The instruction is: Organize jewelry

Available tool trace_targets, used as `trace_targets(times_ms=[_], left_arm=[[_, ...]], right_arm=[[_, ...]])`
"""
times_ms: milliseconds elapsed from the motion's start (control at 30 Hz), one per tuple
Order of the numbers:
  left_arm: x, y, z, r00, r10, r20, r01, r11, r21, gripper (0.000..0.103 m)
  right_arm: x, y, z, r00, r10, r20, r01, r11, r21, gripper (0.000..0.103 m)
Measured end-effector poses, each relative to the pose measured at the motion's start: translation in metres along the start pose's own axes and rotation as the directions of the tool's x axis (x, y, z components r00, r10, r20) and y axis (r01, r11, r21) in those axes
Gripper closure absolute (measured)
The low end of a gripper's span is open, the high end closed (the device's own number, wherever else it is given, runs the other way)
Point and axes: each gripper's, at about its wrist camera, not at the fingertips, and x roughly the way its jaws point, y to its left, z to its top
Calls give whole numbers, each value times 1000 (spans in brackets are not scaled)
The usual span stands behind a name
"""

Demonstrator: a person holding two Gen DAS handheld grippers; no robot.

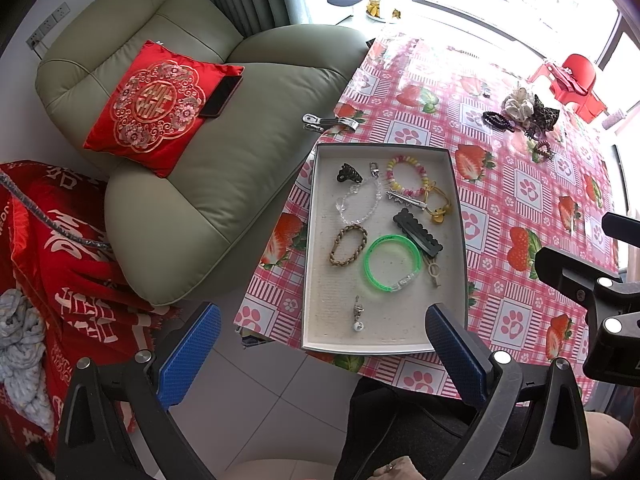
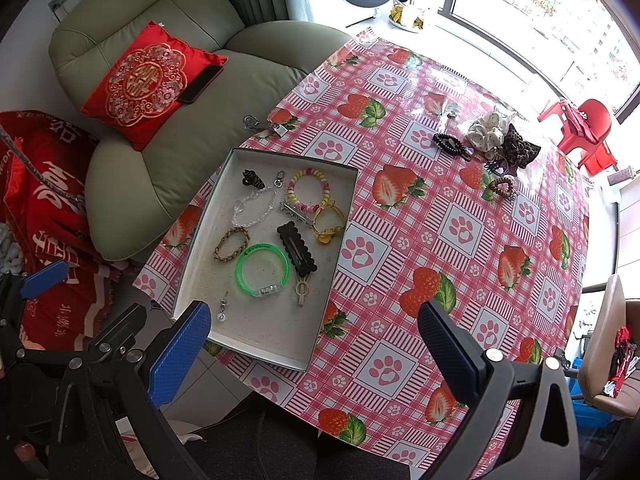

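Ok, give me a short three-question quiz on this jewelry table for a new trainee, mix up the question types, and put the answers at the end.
1. True or false: the green bangle lies inside the tray.
2. Multiple choice: where is the pile of scrunchies and hair ties? A) in the tray B) on the tablecloth on the far side from the tray C) on the sofa
3. Fill in: the left gripper and the right gripper are both ____ and hold nothing.

Key: 1 true; 2 B; 3 open
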Motion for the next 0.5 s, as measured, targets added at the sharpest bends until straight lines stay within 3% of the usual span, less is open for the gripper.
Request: trace_targets(times_ms=[500], left_arm=[[1, 6, -3, 1000, 8, -2, -8, 1000, 8, 0]], right_arm=[[0, 0, 1, 1000, 1, -1, -1, 1000, -1, 0]])
